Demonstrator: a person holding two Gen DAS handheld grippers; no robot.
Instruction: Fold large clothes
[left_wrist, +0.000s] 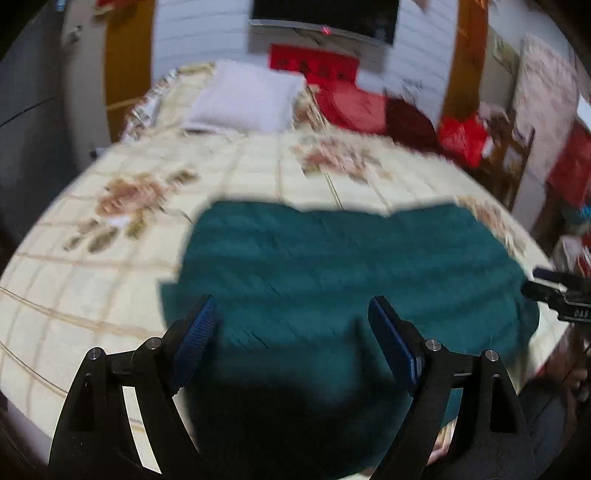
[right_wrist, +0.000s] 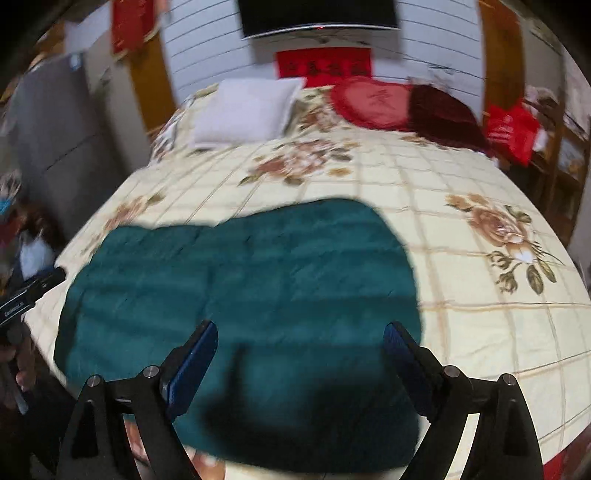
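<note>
Teal garment (left_wrist: 332, 280), soft and rumpled, lies flat on the quilted floral bedspread (left_wrist: 92, 295) near its foot. My left claw (left_wrist: 291, 325) and right claw (right_wrist: 299, 350) hover above it, both spread wide, gripping nothing.

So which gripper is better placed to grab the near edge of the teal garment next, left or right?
Probably neither, but marginally the left. Both the left gripper and the right gripper are open over the teal garment, near its front edge. The left sits more centrally over the cloth; motion blur hides their heights.
</note>
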